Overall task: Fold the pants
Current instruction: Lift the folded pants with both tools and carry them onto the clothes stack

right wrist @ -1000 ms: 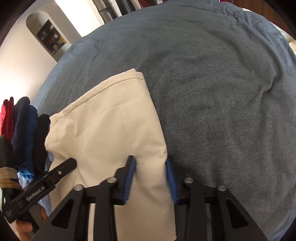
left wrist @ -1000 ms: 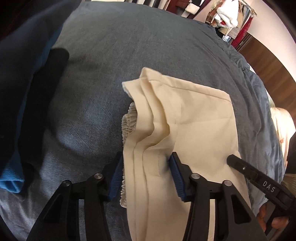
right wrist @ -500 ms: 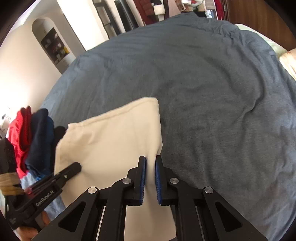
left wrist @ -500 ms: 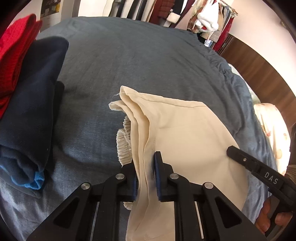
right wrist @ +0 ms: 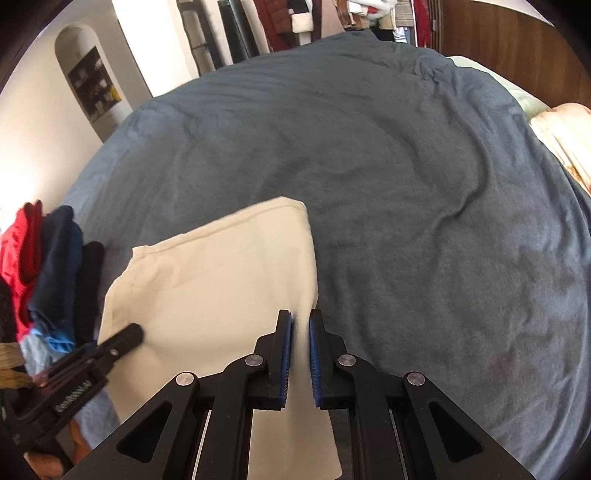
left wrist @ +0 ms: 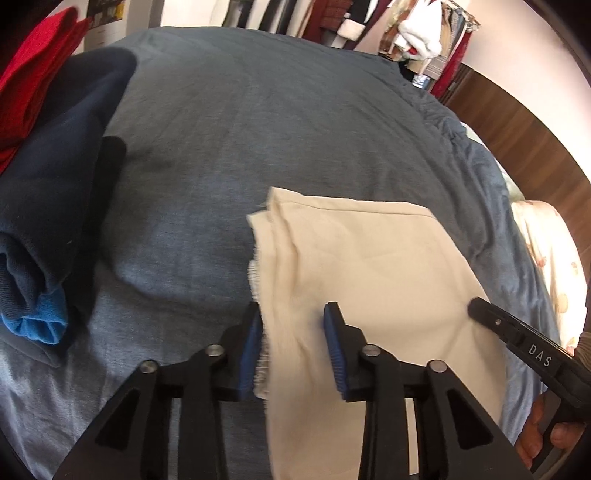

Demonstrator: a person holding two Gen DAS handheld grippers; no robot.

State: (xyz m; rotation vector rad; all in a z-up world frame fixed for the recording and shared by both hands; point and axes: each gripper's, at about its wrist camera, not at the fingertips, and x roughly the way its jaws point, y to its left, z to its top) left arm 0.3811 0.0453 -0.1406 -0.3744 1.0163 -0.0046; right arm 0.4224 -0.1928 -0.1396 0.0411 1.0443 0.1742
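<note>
Cream pants (left wrist: 369,266), folded into a rectangle, lie on the blue-grey bed cover (left wrist: 258,129). Their gathered waistband edge runs between the pads of my left gripper (left wrist: 293,343), whose jaws are opening and stand apart from the cloth on the right side. In the right wrist view the pants (right wrist: 221,280) stretch leftwards, and my right gripper (right wrist: 301,354) is shut on their right edge, with a thin strip of cloth pinched between the blue pads. Each gripper also shows in the other's view: the right gripper's black body (left wrist: 517,339) and the left gripper's black body (right wrist: 92,354).
A stack of folded clothes (left wrist: 48,206) in red, navy, blue and black sits at the left of the bed, also visible as the clothes stack (right wrist: 48,266). Hanging garments (left wrist: 417,33) fill the back. A floral cloth (left wrist: 546,251) lies at the bed's right edge.
The left jaws closed on the pants' waistband edge, then spread apart again. The right jaws closed on the right edge and stay closed. Both grippers have risen.
</note>
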